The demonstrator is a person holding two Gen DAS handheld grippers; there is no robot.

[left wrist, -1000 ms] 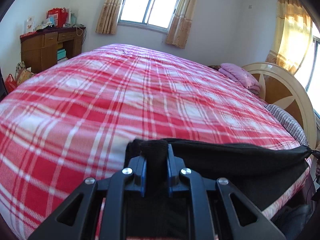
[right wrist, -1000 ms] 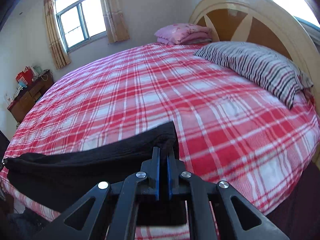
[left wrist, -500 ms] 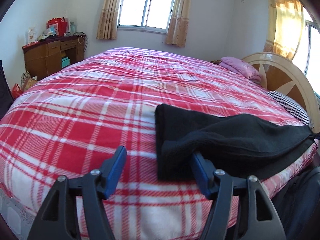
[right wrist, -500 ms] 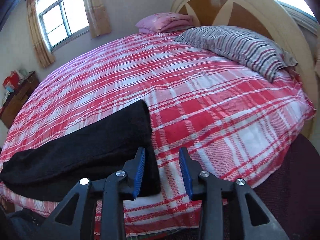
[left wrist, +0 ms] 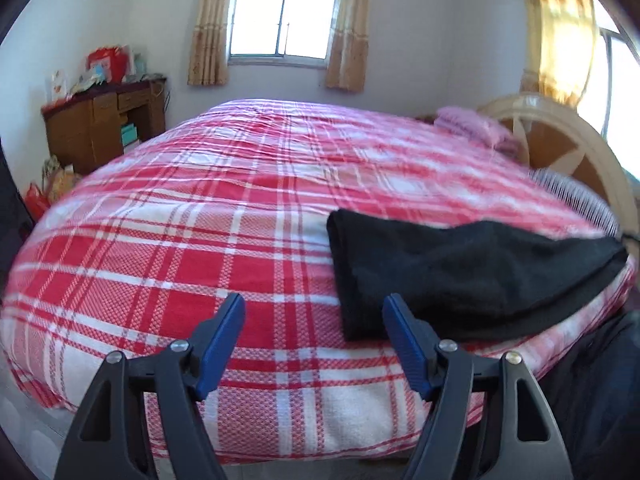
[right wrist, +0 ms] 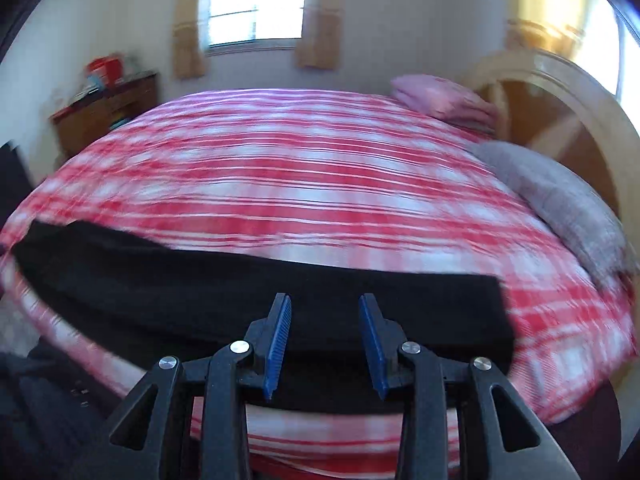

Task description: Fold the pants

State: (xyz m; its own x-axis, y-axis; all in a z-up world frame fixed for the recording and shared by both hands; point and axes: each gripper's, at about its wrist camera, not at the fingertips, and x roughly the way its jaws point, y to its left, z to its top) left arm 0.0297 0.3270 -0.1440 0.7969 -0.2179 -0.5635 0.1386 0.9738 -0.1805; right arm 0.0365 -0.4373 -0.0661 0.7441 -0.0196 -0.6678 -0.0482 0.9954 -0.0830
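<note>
My left gripper (left wrist: 313,307) is released, jaws wide, gripping nothing, lower centre of frame. The folded black fleece pants (left wrist: 460,276) lie on the red-and-white plaid bedspread (left wrist: 180,240), centre right, long axis left to right. My right gripper (right wrist: 325,310) is released too, over the pants (right wrist: 260,300).

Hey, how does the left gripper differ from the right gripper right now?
The left gripper gapes wider than the right gripper. The left sits beside the end of the black pants, over the plaid bedspread; the right points at their middle. Both are open and hold nothing.
</note>
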